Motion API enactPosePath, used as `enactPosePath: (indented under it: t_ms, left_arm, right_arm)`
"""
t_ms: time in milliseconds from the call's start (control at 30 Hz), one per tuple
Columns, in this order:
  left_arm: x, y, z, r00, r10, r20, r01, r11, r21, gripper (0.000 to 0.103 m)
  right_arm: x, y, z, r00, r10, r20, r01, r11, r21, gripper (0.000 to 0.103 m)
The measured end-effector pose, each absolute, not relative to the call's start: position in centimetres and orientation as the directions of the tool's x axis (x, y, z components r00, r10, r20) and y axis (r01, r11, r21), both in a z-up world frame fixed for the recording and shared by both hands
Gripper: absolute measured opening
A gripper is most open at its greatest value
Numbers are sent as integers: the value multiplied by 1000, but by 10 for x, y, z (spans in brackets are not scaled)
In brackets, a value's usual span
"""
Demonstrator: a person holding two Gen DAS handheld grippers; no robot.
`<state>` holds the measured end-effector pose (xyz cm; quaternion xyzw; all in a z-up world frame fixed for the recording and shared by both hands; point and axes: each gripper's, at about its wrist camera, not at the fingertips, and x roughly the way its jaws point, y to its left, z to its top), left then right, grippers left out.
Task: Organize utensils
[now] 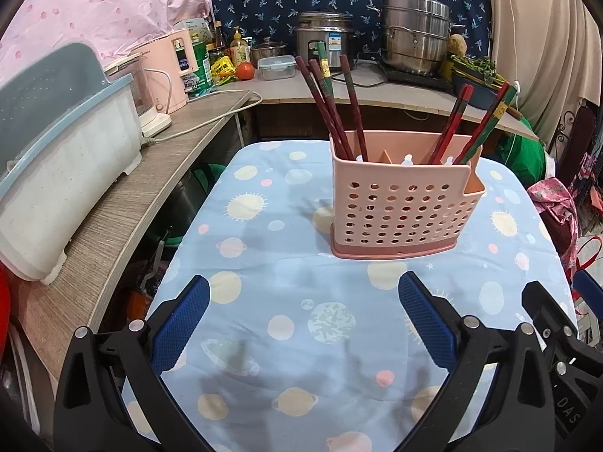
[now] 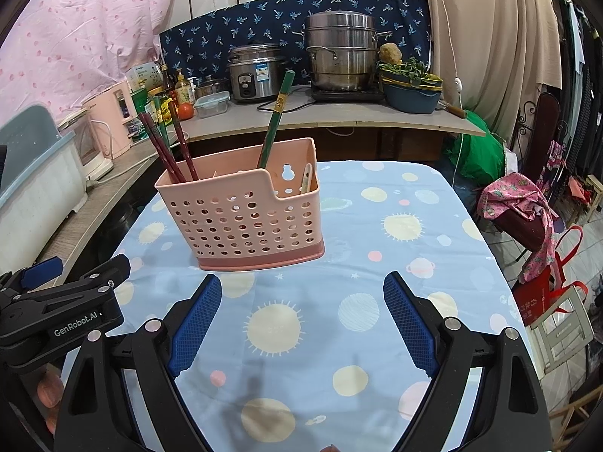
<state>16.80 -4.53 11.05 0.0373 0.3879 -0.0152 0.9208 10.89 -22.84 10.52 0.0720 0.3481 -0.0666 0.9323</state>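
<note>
left gripper [image 1: 303,295] spread wide, nothing between ribbed blue pads [image 1: 181,326]; right gripper [image 2: 302,295] likewise spread and unloaded, both low over tablecloth [image 2: 433,233], soft blue cotton with planet print

just beyond, pink holder [image 1: 403,207] upright mid-table, perforated plastic, darker solid base, divided inside

chopsticks [image 1: 324,94] lean out of left and right compartments, thin lacquered red and green rods, slick

likely next: regroup sticks; best pinch one high on shaft, lift straight, avoid tipping light holder

far counter: steel steamer pot [image 2: 341,56]
</note>
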Motion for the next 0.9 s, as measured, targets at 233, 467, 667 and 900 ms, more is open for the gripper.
enactPosePath:
  t_ms: [233,467,667,900]
  left_arm:
    - [168,-47,111,703,6,-711,62,996,70,96]
    - [168,-47,112,706,6,-709,64,995,72,96]
    - [169,-49,113,708,3,-706,70,995,75,96]
    - [169,-49,114,723,4,-691,74,994,83,96]
  right_arm:
    - [109,-229,105,749,-74,-659,175,981,88,84]
    - [109,-229,105,749,-72,-659,173,981,89,84]
    - [110,-230,104,747,-74,-660,175,980,89,84]
    - [114,-232,102,745,-76,-662,177,980,87,84]
